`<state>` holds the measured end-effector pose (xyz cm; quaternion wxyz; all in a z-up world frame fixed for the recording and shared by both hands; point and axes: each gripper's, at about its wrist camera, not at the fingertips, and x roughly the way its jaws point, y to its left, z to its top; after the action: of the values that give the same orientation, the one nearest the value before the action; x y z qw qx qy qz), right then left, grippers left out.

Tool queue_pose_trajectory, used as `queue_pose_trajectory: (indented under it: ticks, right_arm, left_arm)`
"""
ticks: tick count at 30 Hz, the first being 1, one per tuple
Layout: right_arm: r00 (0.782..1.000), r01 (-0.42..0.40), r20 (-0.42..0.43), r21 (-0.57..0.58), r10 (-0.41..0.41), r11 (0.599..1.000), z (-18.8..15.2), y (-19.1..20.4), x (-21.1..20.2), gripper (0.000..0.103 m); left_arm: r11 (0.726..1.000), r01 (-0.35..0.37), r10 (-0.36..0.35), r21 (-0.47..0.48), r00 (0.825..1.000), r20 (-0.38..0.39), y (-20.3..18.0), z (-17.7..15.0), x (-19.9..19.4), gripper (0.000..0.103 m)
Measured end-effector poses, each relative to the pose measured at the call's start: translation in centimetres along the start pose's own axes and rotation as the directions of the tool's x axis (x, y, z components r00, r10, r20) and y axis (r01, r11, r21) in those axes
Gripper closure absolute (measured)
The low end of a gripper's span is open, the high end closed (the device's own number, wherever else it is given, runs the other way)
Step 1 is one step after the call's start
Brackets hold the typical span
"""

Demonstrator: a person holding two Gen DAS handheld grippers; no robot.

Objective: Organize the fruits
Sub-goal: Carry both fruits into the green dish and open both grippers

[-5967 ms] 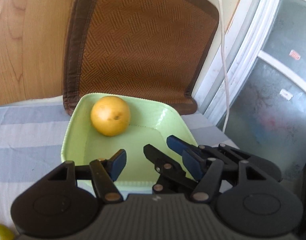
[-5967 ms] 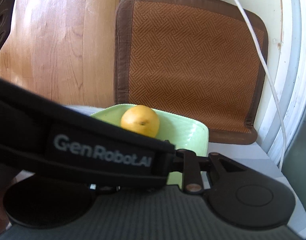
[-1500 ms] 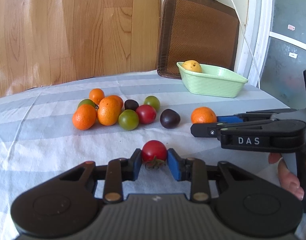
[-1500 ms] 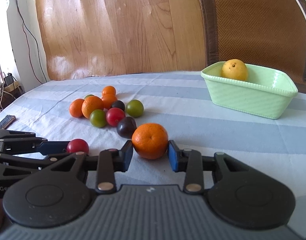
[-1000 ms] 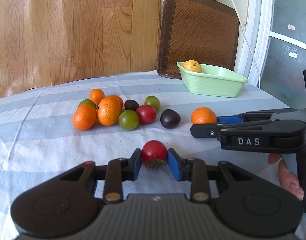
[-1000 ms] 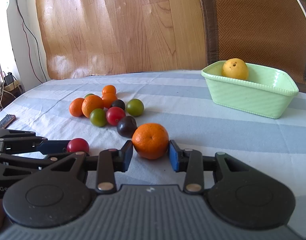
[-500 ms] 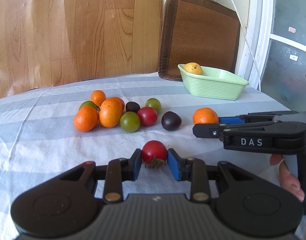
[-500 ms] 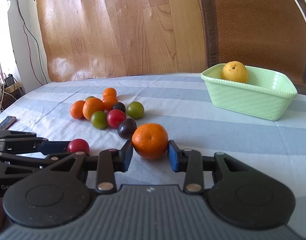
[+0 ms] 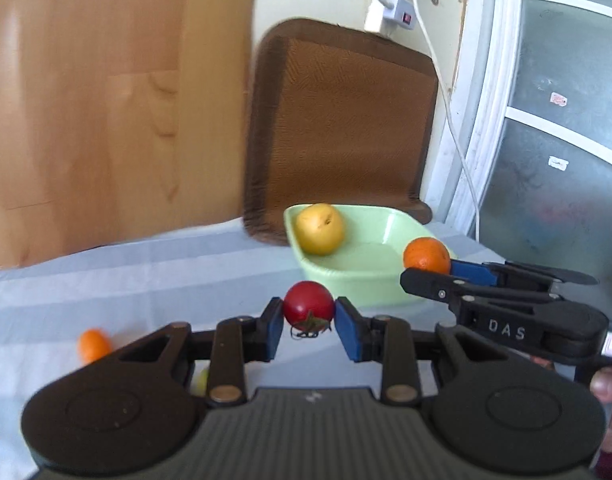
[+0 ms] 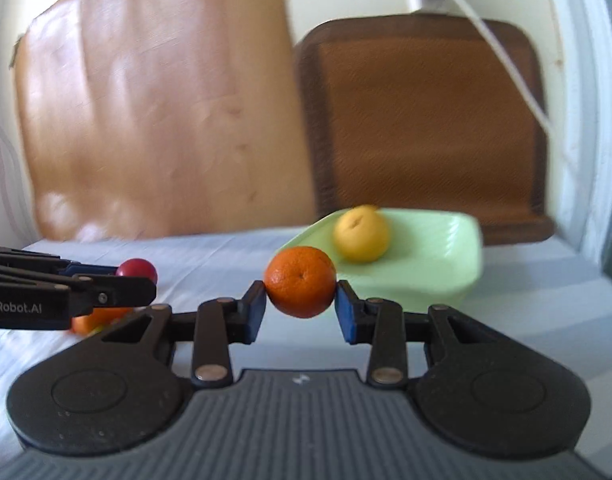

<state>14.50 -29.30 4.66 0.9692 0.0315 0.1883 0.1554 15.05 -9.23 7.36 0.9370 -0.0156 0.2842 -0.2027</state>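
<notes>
My left hand-held gripper (image 9: 309,322) pinches a red tomato (image 9: 308,306) between its blue pads (image 9: 274,334), the green stem cap hanging underneath, clear of the striped cloth on the surface (image 9: 146,280). My right hand-held gripper (image 10: 300,308) is clamped on an orange (image 10: 300,281), one blue pad pressed to each side of the fruit.

Both fruits hang in the air close to the pale green dish (image 9: 379,256), which stands at the far edge of the surface in front of a brown woven mat (image 9: 345,128) leaning against the wall. In the left wrist view the orange (image 9: 426,255) sits level with the dish's right rim, and the tomato hangs just before its near wall. A yellow fruit (image 9: 320,228) lies inside the dish against its back left corner; the right wrist view shows it (image 10: 361,233) blurred.

A small orange fruit (image 9: 93,345) lies on the cloth to the left, well apart from the dish, and a pale green-yellow one (image 9: 202,378) peeks out behind my left finger linkage. A white cable (image 9: 445,92) drops from a power strip (image 9: 389,8) on the wall. The right wrist view shows the tomato (image 10: 136,269) at the tip of my left tool, with more orange fruit (image 10: 94,319) partly hidden below it.
</notes>
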Motion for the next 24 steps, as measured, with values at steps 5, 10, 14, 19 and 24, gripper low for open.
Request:
queue_pose_trajectory:
  ticks: [5, 10, 14, 19, 24]
  right_arm:
    - [0.993, 0.117, 0.02, -0.014, -0.116, 0.993, 0.3, -2.0, 2.4, 0.063]
    - [0.991, 0.133, -0.019, 0.035, -0.133, 0.99, -0.3, -3.6, 3.2, 0.061]
    - [0.989, 0.15, -0.004, 0.041, -0.15, 0.988, -0.1, -3.9, 2.9, 0.053]
    - [0.986, 0.157, 0.054, 0.052, -0.16, 0.986, -0.1, -3.9, 1.6, 0.053]
    - [0.979, 0.153, 0.123, 0.095, -0.164, 0.984, 0.0, -4.3, 0.4, 0.053]
  left_arm:
    - [0.998, 0.046, -0.049, -0.04, 0.996, -0.077, -1.2, 3.3, 6.7, 0.074]
    - [0.999, 0.045, -0.045, -0.006, 0.993, -0.105, -2.7, 4.3, 10.8, 0.073]
    - [0.999, 0.031, -0.033, -0.022, 0.991, -0.128, -2.9, 3.8, 12.3, 0.058]
    - [0.999, 0.015, -0.017, -0.031, 0.997, -0.075, -1.9, 4.4, 8.8, 0.058]
    - [0.995, -0.054, 0.061, -0.084, 0.995, 0.08, 2.6, 4.1, -0.3, 0.058]
